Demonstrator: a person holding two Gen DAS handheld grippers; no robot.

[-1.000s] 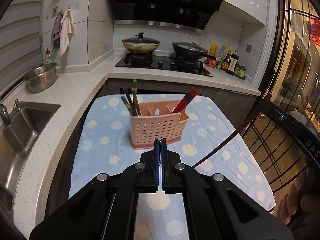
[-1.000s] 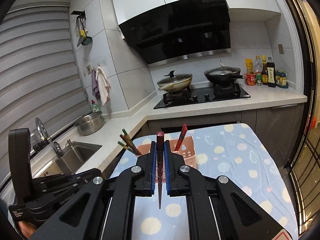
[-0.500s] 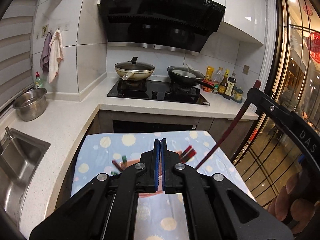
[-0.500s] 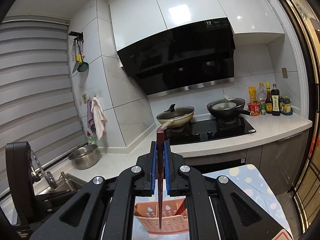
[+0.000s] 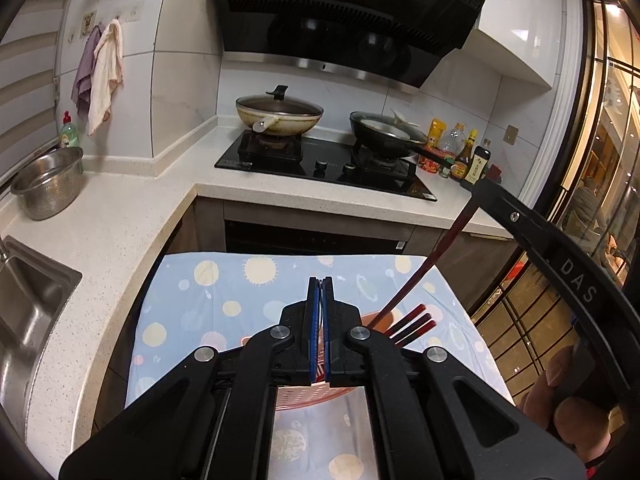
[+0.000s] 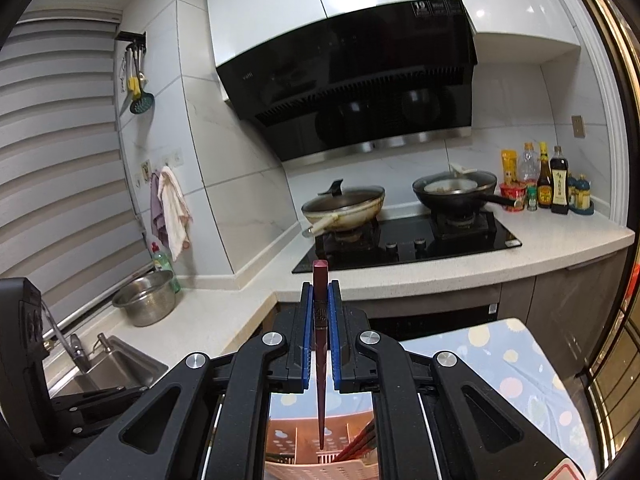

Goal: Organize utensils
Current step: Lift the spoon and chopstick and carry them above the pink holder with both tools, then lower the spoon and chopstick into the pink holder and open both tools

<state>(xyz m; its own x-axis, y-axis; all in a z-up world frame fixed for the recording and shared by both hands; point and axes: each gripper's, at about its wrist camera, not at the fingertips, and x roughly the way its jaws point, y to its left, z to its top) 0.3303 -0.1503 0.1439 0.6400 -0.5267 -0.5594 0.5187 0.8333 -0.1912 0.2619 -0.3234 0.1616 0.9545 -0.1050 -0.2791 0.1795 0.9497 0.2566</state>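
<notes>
Left gripper (image 5: 319, 292): tilted down over the table, blue pads pressed flat together with nothing between them.
Right gripper (image 6: 321, 300): aimed nearly level toward the stove, clenched on a single dark red chopstick (image 6: 321, 344).
Held chopstick: stands upright between the blue pads, its square end above the fingertips, its thin tip hanging down over the pink basket (image 6: 296, 440). From the left wrist view it slants from the right gripper's fingertips down toward the basket's right side.
Right hand (image 5: 560, 400): fingers wrapped round the black handle at the lower right of the left wrist view.
Pink basket: a perforated plastic utensil holder with compartments, sitting on the table's blue cloth (image 5: 208, 304) with its sun and planet print, mostly hidden behind the left gripper.
Basket contents: three red chopsticks (image 5: 416, 322) lean out of the right-hand compartment; what the other compartments hold cannot be told.
Counter: a steel bowl (image 5: 48, 186) beside the sink (image 5: 24, 300).
Stove: a lidded wok (image 5: 279, 114) and a black pan (image 5: 384, 134).
</notes>
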